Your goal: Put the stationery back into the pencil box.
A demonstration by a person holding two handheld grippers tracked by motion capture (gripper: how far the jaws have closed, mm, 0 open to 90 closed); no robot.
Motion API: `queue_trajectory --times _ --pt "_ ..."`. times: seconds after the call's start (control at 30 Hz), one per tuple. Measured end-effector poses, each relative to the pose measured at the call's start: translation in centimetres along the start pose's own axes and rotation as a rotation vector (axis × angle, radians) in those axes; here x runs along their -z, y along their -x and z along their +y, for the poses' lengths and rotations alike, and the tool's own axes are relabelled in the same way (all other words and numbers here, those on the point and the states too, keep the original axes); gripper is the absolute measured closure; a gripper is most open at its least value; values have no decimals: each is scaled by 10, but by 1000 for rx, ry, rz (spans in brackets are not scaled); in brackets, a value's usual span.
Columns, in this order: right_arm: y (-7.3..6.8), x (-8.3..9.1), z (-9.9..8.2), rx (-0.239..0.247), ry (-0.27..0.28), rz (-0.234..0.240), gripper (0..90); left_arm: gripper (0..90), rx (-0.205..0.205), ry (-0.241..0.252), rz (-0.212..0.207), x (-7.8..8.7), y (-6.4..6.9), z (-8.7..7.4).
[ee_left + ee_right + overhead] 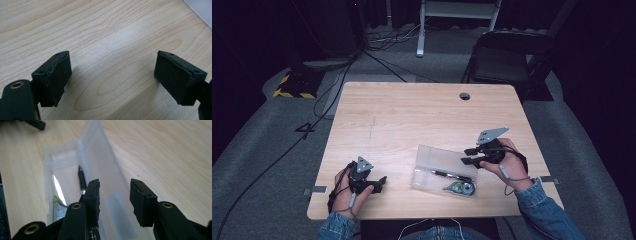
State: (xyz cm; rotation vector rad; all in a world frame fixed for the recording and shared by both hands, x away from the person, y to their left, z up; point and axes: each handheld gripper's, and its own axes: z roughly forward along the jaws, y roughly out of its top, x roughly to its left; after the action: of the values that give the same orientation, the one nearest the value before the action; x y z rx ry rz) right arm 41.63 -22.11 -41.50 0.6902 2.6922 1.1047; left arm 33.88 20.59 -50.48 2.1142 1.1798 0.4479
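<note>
- Resting on the near left part of the wooden table (412, 115), the left gripper (381, 183) is seen in a hand, its tips aimed right toward the clear plastic case (432, 155); its jaws are spread wide with only bare wood between them.
- The clear plastic case is placed right of centre, near the table's front edge, with its long axis running left to right, slightly skewed so that the right end lies nearer.
- The lid (100, 167) is seen hinged open, standing up along the far side of the case.
- Inside the tray, a black pen (452, 175) is laid along the long axis, and a correction tape dispenser (460, 188) is lodged in the near right corner.
- The right gripper (468, 155) is held above the case's right end, pointing left; its jaws are partly apart, straddling the raised lid without pressing on it.
</note>
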Motion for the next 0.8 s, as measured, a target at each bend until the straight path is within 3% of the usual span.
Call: queue_trajectory --times 0.37,0.53,0.63,0.8 --pt "25 30 -12 -89 45 -71 583 148 -1 0 1 0 0 0" --pt "34 36 -18 -116 37 -111 558 148 -1 -2 -1 0 0 0" --pt "44 38 -26 -158 24 -143 547 148 0 -2 -1 0 0 0" --pt "51 37 -33 -185 1 -165 533 148 -1 -2 -2 0 0 0"
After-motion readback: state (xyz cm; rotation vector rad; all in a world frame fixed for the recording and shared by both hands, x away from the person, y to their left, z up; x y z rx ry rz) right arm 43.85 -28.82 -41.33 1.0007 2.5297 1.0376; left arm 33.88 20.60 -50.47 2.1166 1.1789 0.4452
